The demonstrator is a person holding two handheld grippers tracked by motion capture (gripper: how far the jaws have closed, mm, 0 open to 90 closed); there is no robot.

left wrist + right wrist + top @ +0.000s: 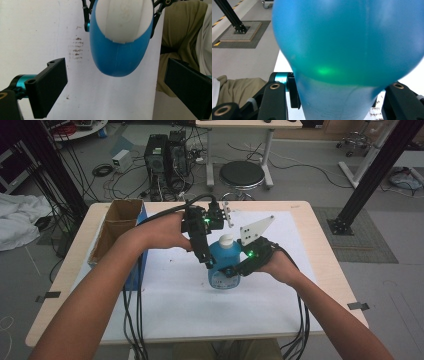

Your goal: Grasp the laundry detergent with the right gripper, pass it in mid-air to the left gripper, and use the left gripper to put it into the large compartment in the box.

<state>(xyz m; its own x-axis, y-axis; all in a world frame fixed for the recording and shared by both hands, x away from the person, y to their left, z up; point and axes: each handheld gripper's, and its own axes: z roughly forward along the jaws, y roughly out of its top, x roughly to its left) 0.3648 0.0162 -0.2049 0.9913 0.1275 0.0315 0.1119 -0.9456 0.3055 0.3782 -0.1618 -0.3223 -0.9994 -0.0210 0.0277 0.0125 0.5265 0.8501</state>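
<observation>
Cardboard box (117, 227) left of bottle (225, 265)

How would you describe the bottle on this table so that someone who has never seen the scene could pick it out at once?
Start at the white sheet covering the wooden table. Near its middle, right of the open cardboard box, stands the bottle, clamped by the right gripper. It alone is bright blue plastic with a white cap.
</observation>
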